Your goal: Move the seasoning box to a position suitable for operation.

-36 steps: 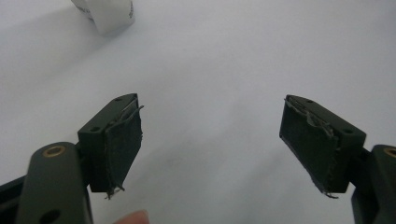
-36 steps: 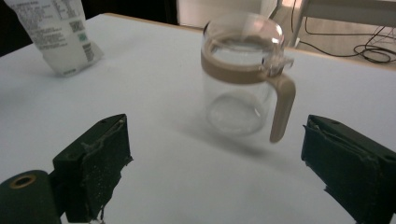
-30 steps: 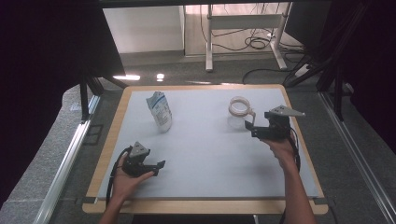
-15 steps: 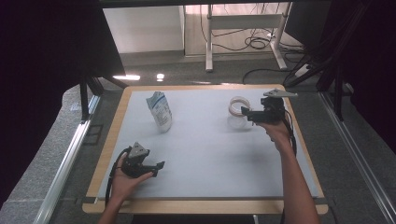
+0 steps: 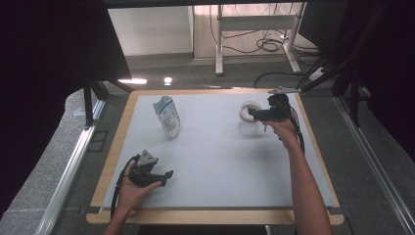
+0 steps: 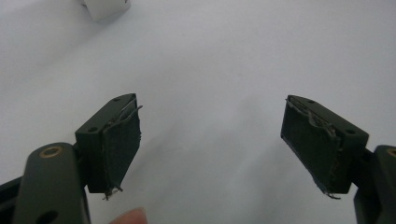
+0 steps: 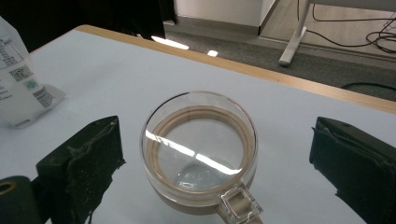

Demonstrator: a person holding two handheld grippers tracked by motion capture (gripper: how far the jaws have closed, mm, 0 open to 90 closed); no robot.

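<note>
Right black two-jaw gripper (image 5: 254, 115) held over the far right part of the pale grey table mat (image 5: 220, 161), jaws spread wide and clamped on nothing. In the right gripper view (image 7: 212, 163), clear glass mug with a squared handle (image 7: 200, 150) standing upright between the two padded jaws, open space on both sides of its wall, no pad touching it; handle turned toward the camera. Inside the mug a tan ring, perhaps a roll of tape seen through the glass, hard to tell apart from the mug's own base. From the high view, same clear glass mug (image 5: 248, 113) just beside the gripper's tips, near the far right corner of the wooden-edged table (image 5: 117, 147). Left black two-jaw gripper (image 5: 165, 177) low at the near left part of the mat, held in the left hand (image 5: 131, 188), well apart from the mug. In the left gripper view (image 6: 212, 149), jaws likewise far apart, bare grey mat between them, pads frayed at the edges, nothing gripped or touched. White printed stand-up pouch (image 5: 167, 116) upright at the far left of the mat, between the two grippers in depth but near neither.
</note>
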